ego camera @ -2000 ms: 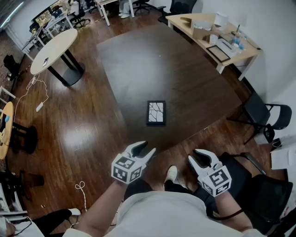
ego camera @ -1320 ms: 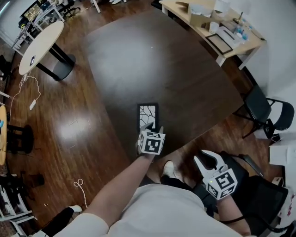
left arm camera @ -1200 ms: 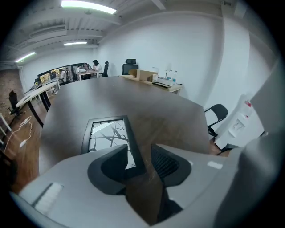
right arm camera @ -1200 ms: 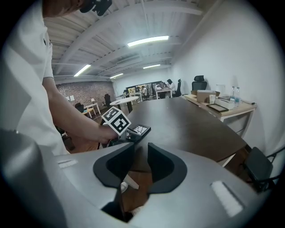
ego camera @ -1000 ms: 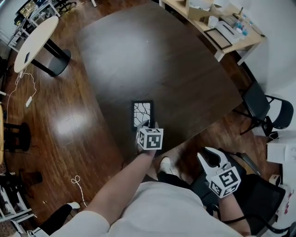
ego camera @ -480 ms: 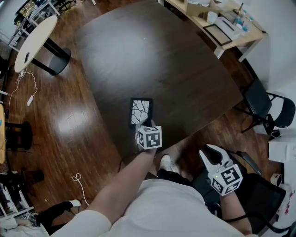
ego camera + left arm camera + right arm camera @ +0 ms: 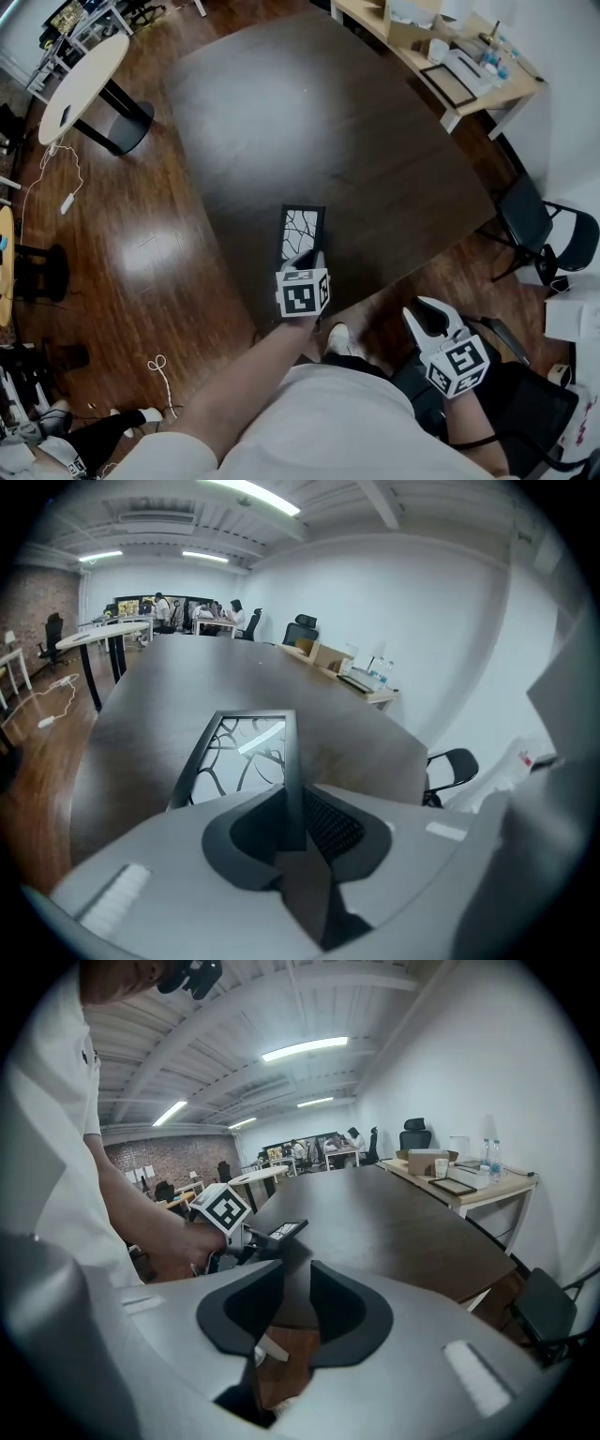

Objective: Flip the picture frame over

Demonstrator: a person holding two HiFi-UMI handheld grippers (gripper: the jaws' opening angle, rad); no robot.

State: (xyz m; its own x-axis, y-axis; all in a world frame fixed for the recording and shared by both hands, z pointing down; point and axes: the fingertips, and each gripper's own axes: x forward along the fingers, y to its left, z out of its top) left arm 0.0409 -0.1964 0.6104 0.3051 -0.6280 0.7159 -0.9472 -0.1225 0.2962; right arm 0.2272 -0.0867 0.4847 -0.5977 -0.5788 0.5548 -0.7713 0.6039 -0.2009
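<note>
The picture frame is pinched at its near end by your left gripper, jaws pressed tight on the frame's edge. It is tilted up over the near part of the dark table, its branch-patterned face towards the left. Whether its far end touches the tabletop cannot be told. Your right gripper hangs low by your lap, well apart from the frame, jaws spread and empty.

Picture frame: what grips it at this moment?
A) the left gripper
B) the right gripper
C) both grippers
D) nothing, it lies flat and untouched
A: the left gripper has its jaws shut on the near edge of the picture frame. The right gripper is away from it, with nothing between its jaws.
</note>
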